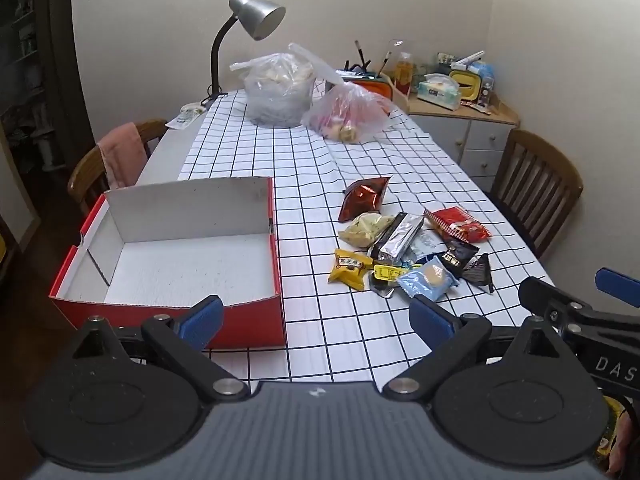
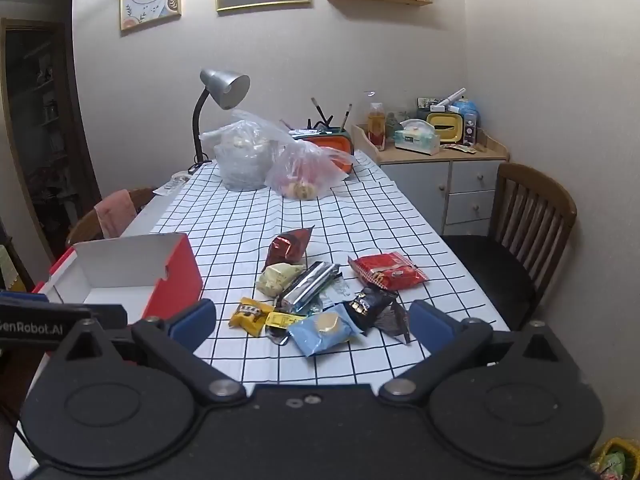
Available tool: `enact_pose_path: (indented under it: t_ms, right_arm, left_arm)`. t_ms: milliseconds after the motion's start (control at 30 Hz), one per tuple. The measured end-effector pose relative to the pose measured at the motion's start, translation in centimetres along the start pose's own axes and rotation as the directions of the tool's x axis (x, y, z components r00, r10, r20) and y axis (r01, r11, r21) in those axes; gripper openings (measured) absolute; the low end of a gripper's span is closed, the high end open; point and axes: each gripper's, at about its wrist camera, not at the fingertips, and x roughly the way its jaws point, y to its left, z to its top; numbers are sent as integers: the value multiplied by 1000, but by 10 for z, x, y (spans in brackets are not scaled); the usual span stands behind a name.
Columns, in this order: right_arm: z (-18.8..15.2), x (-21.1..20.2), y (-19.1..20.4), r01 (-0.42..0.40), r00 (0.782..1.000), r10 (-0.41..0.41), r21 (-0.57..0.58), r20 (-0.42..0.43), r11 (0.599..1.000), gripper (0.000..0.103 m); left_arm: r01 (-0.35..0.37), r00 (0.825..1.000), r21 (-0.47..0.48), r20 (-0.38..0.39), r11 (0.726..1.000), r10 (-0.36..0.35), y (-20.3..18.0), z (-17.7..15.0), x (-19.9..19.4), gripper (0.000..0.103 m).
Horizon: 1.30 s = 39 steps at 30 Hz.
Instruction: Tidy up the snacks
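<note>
A pile of snack packets (image 1: pixel 408 252) lies on the checked tablecloth: a dark red foil bag (image 1: pixel 364 198), a red packet (image 1: pixel 458 224), a silver one (image 1: pixel 396 238), a yellow one (image 1: pixel 348 270) and a light blue one (image 1: pixel 428 280). The same pile shows in the right wrist view (image 2: pixel 324 300). An open red box with a white inside (image 1: pixel 172 264) stands left of the pile and holds nothing; it also shows in the right wrist view (image 2: pixel 132 276). My left gripper (image 1: pixel 316 322) is open and empty, near the front table edge. My right gripper (image 2: pixel 312 326) is open and empty, just short of the pile.
Two filled plastic bags (image 1: pixel 280 88) (image 1: pixel 350 110) and a grey desk lamp (image 1: pixel 248 24) stand at the table's far end. Wooden chairs stand at the left (image 1: pixel 108 160) and right (image 1: pixel 536 188). A cluttered cabinet (image 1: pixel 460 120) fills the back right corner.
</note>
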Motion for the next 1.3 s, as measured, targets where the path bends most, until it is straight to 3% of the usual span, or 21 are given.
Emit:
enact_pose_path:
  t_ms: [67,133,267,400,1300]
  right_arm:
    - [5,2,10,32,999,-32,-29,1,999,102]
    - [4,-5,12,12,999,-12,-6,35,1000,102]
    - [7,-16,0,-38,998,37,19,45,999,103]
    - [10,-17,6,-36,999,36,-4,40,999,103]
    - [11,-8,1,-68,998,68,31,-5,997,100]
  left_arm:
    - [-6,1000,-5,-11,1000,6,-2,1,2,100]
    - [-12,1000,-15,-13,1000,11,-6,2,3,100]
    - [53,997,-18,62,998,-52,5,5,-16,100]
    - [66,994,-8,87,998,-65,7,7,-21,100]
    - [42,997,-10,61,999,-41,-2,7,-22,100]
